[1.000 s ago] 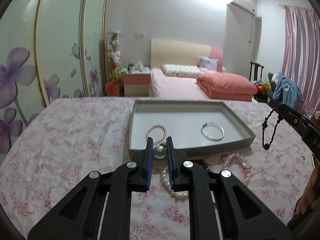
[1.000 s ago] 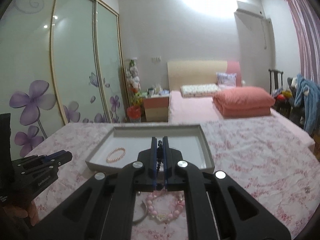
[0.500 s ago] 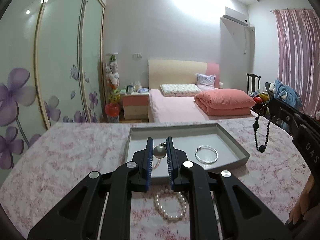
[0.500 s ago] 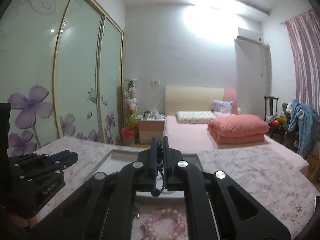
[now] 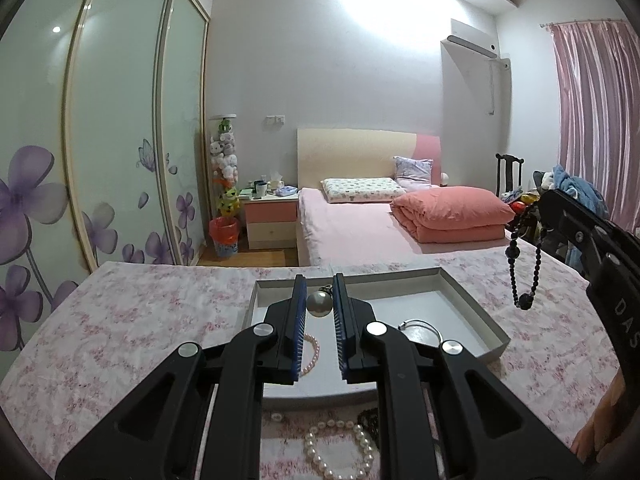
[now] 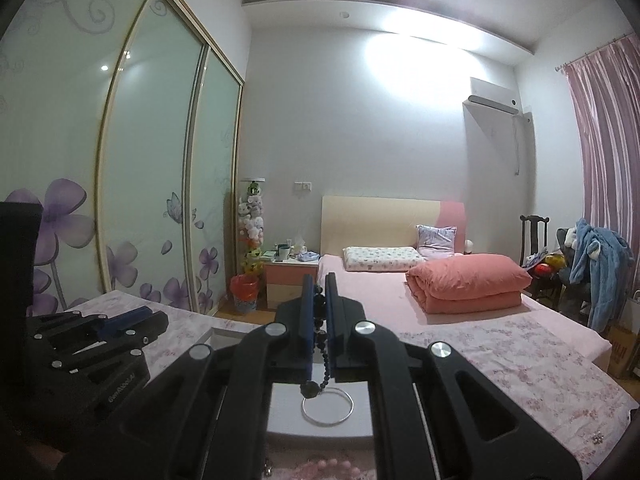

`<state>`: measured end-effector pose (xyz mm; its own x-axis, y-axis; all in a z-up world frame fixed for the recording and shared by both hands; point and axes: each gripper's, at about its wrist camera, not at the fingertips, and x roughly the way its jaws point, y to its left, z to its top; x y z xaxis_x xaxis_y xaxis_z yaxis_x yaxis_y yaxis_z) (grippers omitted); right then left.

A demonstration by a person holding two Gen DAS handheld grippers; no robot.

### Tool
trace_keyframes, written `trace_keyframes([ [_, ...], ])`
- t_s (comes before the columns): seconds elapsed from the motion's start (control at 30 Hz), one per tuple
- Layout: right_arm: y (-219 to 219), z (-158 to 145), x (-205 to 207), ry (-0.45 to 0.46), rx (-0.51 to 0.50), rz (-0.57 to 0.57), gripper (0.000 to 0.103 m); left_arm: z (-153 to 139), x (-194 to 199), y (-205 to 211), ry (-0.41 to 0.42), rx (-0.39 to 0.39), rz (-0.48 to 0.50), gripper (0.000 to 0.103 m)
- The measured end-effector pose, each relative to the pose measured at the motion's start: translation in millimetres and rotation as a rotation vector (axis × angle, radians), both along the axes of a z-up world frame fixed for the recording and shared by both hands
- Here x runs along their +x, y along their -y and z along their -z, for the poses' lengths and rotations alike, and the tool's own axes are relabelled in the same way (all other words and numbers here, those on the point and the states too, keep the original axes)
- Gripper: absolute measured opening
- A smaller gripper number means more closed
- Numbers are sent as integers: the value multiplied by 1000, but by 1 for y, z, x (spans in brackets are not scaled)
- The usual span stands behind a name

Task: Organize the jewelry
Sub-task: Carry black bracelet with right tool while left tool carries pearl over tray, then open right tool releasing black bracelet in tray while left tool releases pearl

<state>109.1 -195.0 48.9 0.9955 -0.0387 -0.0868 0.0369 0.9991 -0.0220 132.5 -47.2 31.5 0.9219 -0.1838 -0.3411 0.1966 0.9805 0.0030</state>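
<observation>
My left gripper (image 5: 319,292) is shut on the large pearl (image 5: 319,303) of a pearl necklace, held above the grey tray (image 5: 476,304). The necklace's strand (image 5: 340,452) hangs below near the bottom edge. My right gripper (image 6: 319,292) is shut on a dark bead bracelet (image 6: 320,360), which dangles over the tray; it also shows in the left wrist view (image 5: 524,264). In the tray lie a pink pearl bracelet (image 5: 313,354) and a silver bangle (image 6: 328,406), which also shows in the left wrist view (image 5: 422,326).
The tray sits on a table with a pink floral cloth (image 5: 120,320). A pink bead bracelet (image 6: 332,470) lies on the cloth near the tray's front. Behind are a bed (image 5: 360,224), a nightstand (image 5: 272,216) and sliding wardrobe doors (image 5: 120,140).
Both grippers have risen with their jewelry. The pearl necklace has come up off the cloth. The dark bead bracelet has moved over the tray.
</observation>
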Motion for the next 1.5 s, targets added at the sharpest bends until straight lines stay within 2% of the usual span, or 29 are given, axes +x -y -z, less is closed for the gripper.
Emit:
trace_keyframes([
  [0.2, 4, 7, 27, -26, 5, 13, 6, 6, 25, 2, -36, -12, -10, 14],
  [0.37, 8, 20, 57, -87, 10, 10, 6, 20, 49, 6, -96, -10, -7, 14],
  [0.7, 23, 61, 123, -332, 120, -47, 6, 54, 88, 18, -233, 15, 22, 14],
  [0.97, 28, 88, 146, -445, 165, -59, 8, 68, 101, 26, -291, 21, 35, 14],
  [1.03, 29, 91, 148, -459, 169, -60, 11, 71, 103, 26, -305, 19, 34, 14],
  [1.1, 30, 94, 150, -469, 174, -56, 32, 74, 104, 25, -318, 18, 32, 15],
  [1.13, 31, 93, 149, -464, 177, -52, 35, 74, 105, 23, -326, 13, 31, 16],
  [1.5, 50, 73, 128, -420, 203, -16, 35, 47, 96, -22, -295, -71, -47, 16],
])
